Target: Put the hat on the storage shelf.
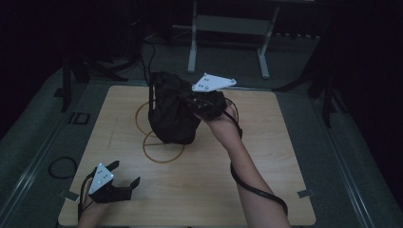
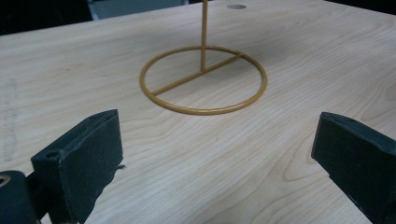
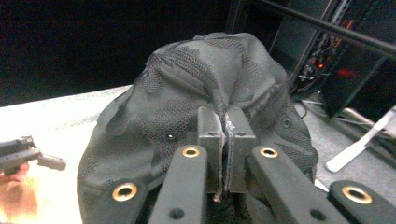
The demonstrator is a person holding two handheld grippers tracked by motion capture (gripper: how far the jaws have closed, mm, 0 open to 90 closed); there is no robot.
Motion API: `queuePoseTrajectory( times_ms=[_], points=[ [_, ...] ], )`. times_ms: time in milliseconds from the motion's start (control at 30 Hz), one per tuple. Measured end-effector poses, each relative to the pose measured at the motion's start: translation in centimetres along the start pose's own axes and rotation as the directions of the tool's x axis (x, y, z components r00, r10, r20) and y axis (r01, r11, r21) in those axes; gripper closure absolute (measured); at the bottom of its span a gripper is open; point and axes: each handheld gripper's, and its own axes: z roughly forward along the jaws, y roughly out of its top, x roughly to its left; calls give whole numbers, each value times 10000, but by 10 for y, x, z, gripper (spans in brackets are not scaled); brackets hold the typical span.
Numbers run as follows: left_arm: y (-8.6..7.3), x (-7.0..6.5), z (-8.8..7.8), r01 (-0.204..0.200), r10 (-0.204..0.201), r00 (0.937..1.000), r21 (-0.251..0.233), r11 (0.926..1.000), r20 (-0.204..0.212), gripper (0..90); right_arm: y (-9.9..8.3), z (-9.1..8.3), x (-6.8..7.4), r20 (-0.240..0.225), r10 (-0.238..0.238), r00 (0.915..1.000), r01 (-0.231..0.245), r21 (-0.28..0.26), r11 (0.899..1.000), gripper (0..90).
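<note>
So the right gripper (image 1: 192, 102) is up off the wooden table (image 1: 285, 190), with the person's right forearm (image 1: 247, 166) running from the near edge diagonally up and toward the far side, wrist bent toward the black mesh cap (image 1: 171, 114). The cap hangs from that gripper right over the gold wire stand (image 1: 164, 147), hiding the stand's top, so from above you mostly get the stand's round base rings poking out at the cap's left and near sides. The grey three-cornered plate (image 1: 214, 83) sits on top of the gripper, just on the far side of the cap.

The left gripper (image 1: 124, 176) is low near the table's front left corner, well apart from the stand, pointing toward it.

In the right gripper view the jaws are pressed together, pinching a fold of the cap's fabric (image 3: 224, 93), and you can see the mesh texture and eyelets that the high view is too dark for. In the left gripper view the two pads (image 2: 84, 154) stand spread wide with nothing between them, and the stand's base ring (image 2: 203, 79) with its thin upright rod is plainly visible just ahead on the wood.
</note>
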Motion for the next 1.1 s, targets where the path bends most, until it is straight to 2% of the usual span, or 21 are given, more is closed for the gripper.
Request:
queuePoseTrajectory(
  times_ms=[200, 600, 833, 967, 1100],
  points=[
    [-2, -3, 1, -328, 328, 9995, 68, 9994, 24, 24, 0, 22, 3, -72, 361, 9993, -360, 205, 9991, 875],
    [-2, -1, 0, -99, 99, 9999, -19, 9999, 132, 24, -6, 49, 10, -505, 845, 9951, -817, 544, 9952, 872],
    [-2, -1, 0, -91, 92, 9999, -52, 9999, 107, 24, -7, 53, 10, -623, 917, 9938, -878, 630, 9941, 864],
    [-3, -1, 1, -26, 27, 9998, -55, 10000, 184, 25, -9, 53, 10, -905, 1144, 9893, -1099, 539, 9925, 815],
    [-3, -2, 1, -35, 36, 9998, -44, 10000, 205, 24, -8, 57, 12, -1294, 1216, 9841, -1149, 580, 9917, 689]
  ],
)
